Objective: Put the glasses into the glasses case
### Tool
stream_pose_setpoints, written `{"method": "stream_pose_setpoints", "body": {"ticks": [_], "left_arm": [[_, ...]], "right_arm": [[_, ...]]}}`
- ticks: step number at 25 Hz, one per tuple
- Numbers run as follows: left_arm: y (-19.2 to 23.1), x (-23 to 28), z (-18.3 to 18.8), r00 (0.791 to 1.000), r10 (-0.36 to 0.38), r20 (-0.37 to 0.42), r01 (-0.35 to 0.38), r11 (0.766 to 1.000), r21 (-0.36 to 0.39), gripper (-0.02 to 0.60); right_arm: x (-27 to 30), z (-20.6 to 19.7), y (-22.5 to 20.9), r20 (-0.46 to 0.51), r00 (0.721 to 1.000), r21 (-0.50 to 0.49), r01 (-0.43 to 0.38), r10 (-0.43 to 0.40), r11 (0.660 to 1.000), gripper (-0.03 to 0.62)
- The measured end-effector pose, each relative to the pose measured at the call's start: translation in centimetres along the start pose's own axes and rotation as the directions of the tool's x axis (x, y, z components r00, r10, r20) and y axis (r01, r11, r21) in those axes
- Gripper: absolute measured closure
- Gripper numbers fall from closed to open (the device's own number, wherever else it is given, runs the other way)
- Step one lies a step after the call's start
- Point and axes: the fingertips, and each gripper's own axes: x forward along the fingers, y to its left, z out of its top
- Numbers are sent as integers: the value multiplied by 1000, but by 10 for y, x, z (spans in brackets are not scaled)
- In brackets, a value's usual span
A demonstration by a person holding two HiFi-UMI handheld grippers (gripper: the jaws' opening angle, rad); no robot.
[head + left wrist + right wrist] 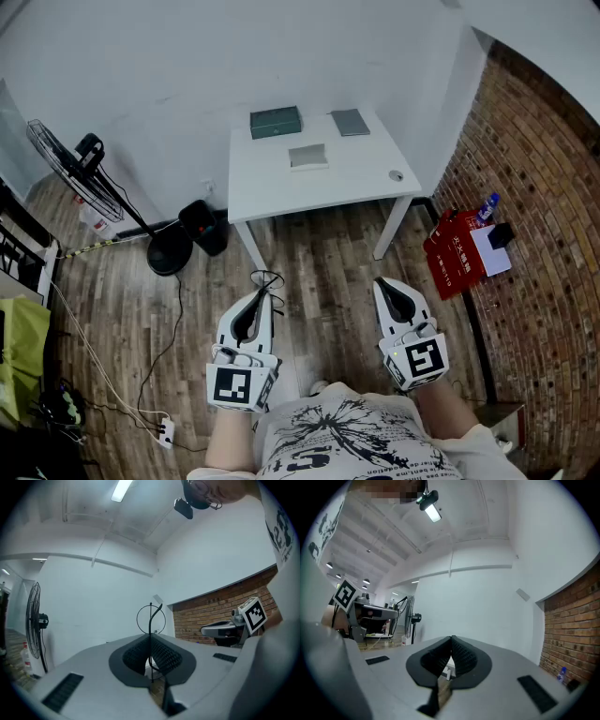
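So the person stands on a wood plank floor [319,253], a fair way back from a white worktop [272,187] that sits against the wall. A black stand fan [70,164] is off to the left, and a brick wall [534,187] runs down the right.

Both grippers are held low in front of the person's body, well apart from the worktop. The left gripper [265,292] has its fingers pinched together on the glasses [267,279]. In the left gripper view the thin wire frame stands upright right between the pads, with one round lens rim [151,619] poking up above the tips. The right gripper [387,283] is beside it, with its fingers closed tip to tip and nothing between them.

Three things sit on the worktop, all far from the fingers. There's a dark green case [276,122] at the back edge, a flat grey item [350,122] to its right, and a pale boxy item [308,157] nearer the middle. I can't tell what the last two are. The glasses are nowhere near the case; they're out over the floor.
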Motion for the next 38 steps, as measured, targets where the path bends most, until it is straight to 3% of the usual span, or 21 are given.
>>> {"method": "stream_pose_setpoints", "body": {"ticks": [9,16,24,31,38], "left_arm": [[11,15,-2,1000,-7,6,7,1000,-7,566],[23,21,-8,1000,-29,3,29,999,-17,566],[28,53,-30,999,-38,-40,37,999,-12,566],[42,122,-45,998,24,-60,-25,1000,-9,566],[57,239,-37,992,112,-55,-113,994,-9,566]], "right_arm": [[12,0,-3,-12,1000,-19,8,-8,1000,582],[27,-5,-1,-8,999,24,34,-34,999,580],[55,-34,-16,-49,998,39,30,-28,999,580],[117,-52,-64,-7,998,68,-55,56,996,579],[212,-60,-161,-21,994,82,-108,110,991,579]]}}
